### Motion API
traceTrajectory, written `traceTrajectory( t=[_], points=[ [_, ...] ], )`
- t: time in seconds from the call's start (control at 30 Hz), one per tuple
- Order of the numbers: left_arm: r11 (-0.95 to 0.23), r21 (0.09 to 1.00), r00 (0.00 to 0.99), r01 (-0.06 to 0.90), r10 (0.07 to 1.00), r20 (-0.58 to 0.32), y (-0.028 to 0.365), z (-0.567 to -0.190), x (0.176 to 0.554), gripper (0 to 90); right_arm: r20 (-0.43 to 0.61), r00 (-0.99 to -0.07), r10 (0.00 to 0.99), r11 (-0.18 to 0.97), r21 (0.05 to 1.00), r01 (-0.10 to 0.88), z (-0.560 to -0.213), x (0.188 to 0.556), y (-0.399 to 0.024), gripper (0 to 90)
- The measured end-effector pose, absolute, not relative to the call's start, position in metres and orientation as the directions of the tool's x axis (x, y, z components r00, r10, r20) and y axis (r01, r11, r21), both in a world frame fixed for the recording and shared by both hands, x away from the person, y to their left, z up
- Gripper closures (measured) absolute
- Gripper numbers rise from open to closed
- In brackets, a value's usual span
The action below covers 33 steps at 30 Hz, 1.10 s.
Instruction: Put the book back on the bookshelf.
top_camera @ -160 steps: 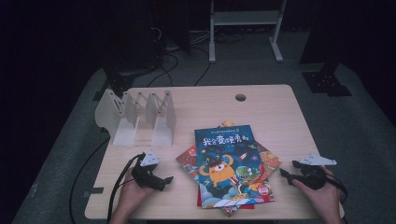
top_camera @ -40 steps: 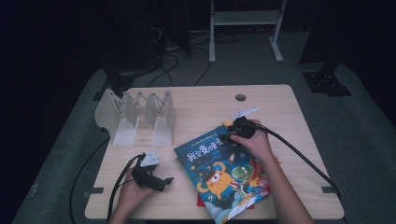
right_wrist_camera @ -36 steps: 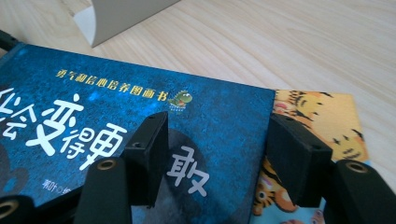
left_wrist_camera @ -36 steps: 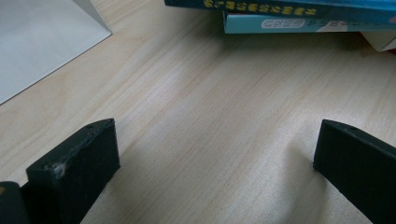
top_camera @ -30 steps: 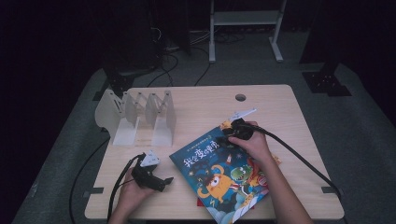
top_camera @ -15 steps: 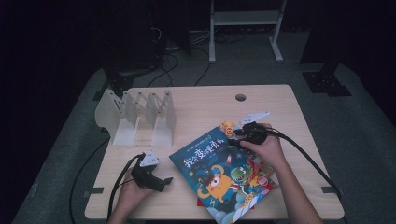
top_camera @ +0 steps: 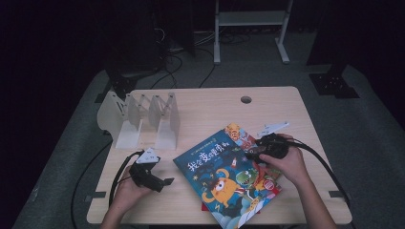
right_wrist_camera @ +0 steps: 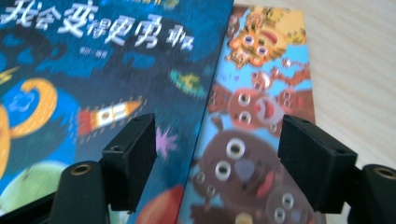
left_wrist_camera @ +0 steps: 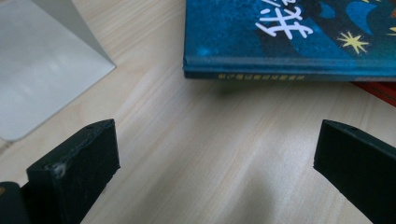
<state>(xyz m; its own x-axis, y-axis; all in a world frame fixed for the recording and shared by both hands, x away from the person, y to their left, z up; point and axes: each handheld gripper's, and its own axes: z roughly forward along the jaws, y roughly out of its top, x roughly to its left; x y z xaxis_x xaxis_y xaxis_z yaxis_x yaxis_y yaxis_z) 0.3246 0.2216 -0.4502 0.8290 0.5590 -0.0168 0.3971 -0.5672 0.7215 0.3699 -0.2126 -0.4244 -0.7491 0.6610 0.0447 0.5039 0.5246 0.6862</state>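
A blue picture book point(top_camera: 224, 176) lies askew on top of a stack at the table's front right. Under it show a light-blue book with bears point(top_camera: 241, 136) and a red one point(top_camera: 272, 185). My right gripper point(top_camera: 251, 153) hovers at the stack's far right edge. In the right gripper view this gripper point(right_wrist_camera: 215, 158) straddles the line between the blue book point(right_wrist_camera: 93, 56) and the bear book point(right_wrist_camera: 261, 93). Its jaws have just been opening and press on nothing. My left gripper point(top_camera: 166, 181) rests open on bare wood, its jaws point(left_wrist_camera: 215, 158) facing the blue book's spine point(left_wrist_camera: 289, 70).
A white slotted file rack point(top_camera: 143, 117) stands at the table's back left, and its base point(left_wrist_camera: 42, 60) is close to my left gripper. A cable hole point(top_camera: 246, 99) sits near the far edge. Cables trail from both grippers off the front edge.
The blue book, square on the stack at first, now lies turned. My right gripper has drawn back to the right from its far corner with wider jaws. The left hand has stayed put.
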Motion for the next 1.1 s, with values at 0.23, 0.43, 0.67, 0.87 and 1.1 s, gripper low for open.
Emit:
traceTrajectory(
  t=[0.23, 0.43, 0.67, 0.87, 1.1],
  points=[
    [-0.58, 0.724, 0.85, 0.373, 0.526, -0.017, 0.212, -0.443, 0.333, 0.0, 0.055, -0.732, 0.68, 0.474, 0.728, 0.495, -0.426, 0.352, -0.236, 32.2],
    [-0.577, 0.727, 0.857, 0.371, 0.515, -0.028, 0.21, -0.445, 0.338, 3.6, 0.041, -0.705, 0.709, 0.449, 0.744, 0.495, -0.429, 0.334, -0.253, 32.1],
    [-0.575, 0.729, 0.866, 0.37, 0.497, -0.048, 0.21, -0.443, 0.342, 9.5, 0.053, -0.661, 0.748, 0.402, 0.757, 0.515, -0.44, 0.312, -0.277, 31.8],
    [-0.587, 0.725, 0.884, 0.361, 0.463, -0.065, 0.205, -0.438, 0.345, 16.1, 0.069, -0.653, 0.754, 0.382, 0.763, 0.521, -0.445, 0.292, -0.29, 31.1],
    [-0.615, 0.702, 0.9, 0.359, 0.427, -0.086, 0.199, -0.441, 0.345, 18.7, 0.079, -0.656, 0.751, 0.373, 0.769, 0.52, -0.444, 0.279, -0.298, 29.7]
  ],
)
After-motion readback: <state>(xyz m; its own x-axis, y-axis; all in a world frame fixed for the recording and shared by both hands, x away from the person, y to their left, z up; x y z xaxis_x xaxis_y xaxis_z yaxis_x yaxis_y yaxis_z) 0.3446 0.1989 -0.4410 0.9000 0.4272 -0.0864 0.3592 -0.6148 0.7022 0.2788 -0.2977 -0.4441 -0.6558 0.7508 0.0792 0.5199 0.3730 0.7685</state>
